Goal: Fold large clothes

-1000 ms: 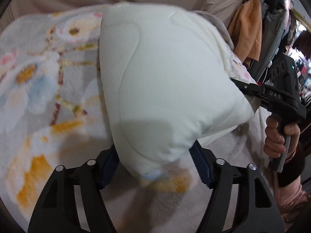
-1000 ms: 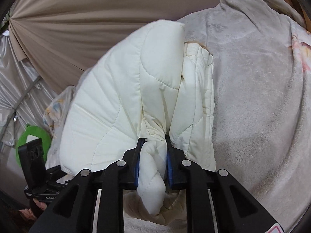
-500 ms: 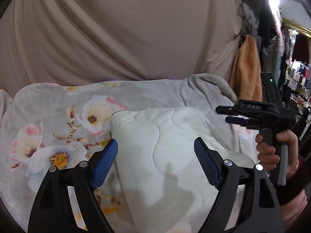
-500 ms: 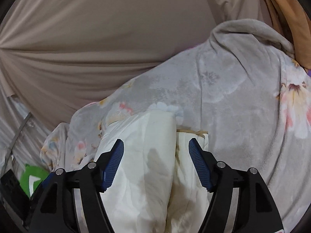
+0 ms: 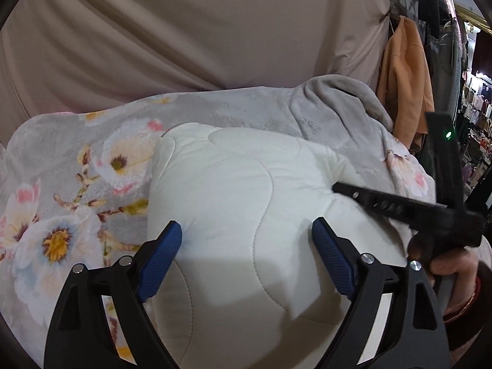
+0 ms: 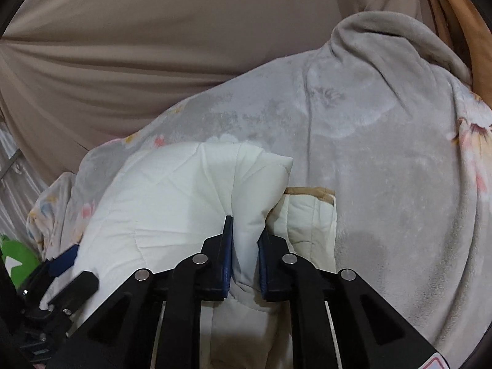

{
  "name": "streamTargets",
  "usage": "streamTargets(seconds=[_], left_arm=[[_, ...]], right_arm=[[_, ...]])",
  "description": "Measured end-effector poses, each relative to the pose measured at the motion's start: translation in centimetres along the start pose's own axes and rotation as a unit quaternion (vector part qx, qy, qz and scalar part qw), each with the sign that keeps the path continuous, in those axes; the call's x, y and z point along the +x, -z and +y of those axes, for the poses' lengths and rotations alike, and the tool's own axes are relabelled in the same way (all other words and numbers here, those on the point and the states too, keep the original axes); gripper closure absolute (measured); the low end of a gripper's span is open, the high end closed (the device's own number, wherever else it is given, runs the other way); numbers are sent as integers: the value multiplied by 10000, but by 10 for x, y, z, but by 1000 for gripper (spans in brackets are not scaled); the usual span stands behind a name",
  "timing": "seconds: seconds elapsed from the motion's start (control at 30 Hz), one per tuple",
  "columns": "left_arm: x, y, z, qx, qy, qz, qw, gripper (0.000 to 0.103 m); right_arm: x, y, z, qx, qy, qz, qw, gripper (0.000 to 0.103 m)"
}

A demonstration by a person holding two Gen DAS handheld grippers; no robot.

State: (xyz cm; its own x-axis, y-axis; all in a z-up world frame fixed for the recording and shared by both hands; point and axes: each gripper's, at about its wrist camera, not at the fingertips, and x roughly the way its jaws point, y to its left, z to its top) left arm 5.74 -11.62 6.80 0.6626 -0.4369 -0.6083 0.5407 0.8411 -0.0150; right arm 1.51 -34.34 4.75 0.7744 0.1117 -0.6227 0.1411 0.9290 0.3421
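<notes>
A white quilted garment [image 5: 233, 203] lies folded into a thick bundle on a grey floral blanket [image 5: 70, 184]. My left gripper [image 5: 246, 236] is open, its blue pads on either side of the bundle's near end without squeezing it. My right gripper [image 6: 244, 230] is shut on a fold of the white garment [image 6: 184, 196] at its right side. The right gripper's black fingers [image 5: 384, 203] press into the bundle's right edge in the left wrist view. A tan-edged inner layer [image 6: 310, 209] shows beside the pinched fold. The left gripper [image 6: 61, 261] shows at the lower left of the right wrist view.
The floral blanket [image 6: 384, 184] covers the whole surface and bunches into a ridge at the far right. A beige curtain [image 5: 200, 30] hangs behind. An orange garment [image 5: 406, 70] hangs at the right. A green object [image 6: 12, 258] sits at the far left.
Both grippers let go of the lifted garment and it dropped onto the blanket. The right gripper has since shut again on a fold; the left has stayed open.
</notes>
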Motion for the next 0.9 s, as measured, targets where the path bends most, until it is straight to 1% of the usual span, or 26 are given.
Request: streamTargets(seconds=[0.07, 0.17, 0.3, 0.63, 0.8, 0.87, 0.9], left_arm=[[7, 4, -4, 122, -102, -14, 9999, 14], [14, 15, -6, 186, -282, -164, 9993, 12], [17, 21, -8, 201, -377, -272, 9987, 11], [20, 25, -12, 227, -519, -358, 9977, 10], [17, 25, -11, 254, -547, -343, 9976, 10], [5, 21, -7, 225, -421, -264, 9985, 10], [-4, 20, -6, 203, -349, -234, 9989, 10]], right_arm=[[4, 4, 4, -180, 123, -15, 9998, 90], [7, 8, 8, -346, 244, -80, 9991, 89], [9, 11, 7, -356, 273, -104, 9989, 88], [9, 12, 8, -375, 285, -131, 9988, 88], [8, 11, 6, -302, 148, -127, 9994, 83], [7, 6, -1, -180, -70, -13, 9998, 82], [2, 3, -6, -18, -189, 48, 9998, 81]])
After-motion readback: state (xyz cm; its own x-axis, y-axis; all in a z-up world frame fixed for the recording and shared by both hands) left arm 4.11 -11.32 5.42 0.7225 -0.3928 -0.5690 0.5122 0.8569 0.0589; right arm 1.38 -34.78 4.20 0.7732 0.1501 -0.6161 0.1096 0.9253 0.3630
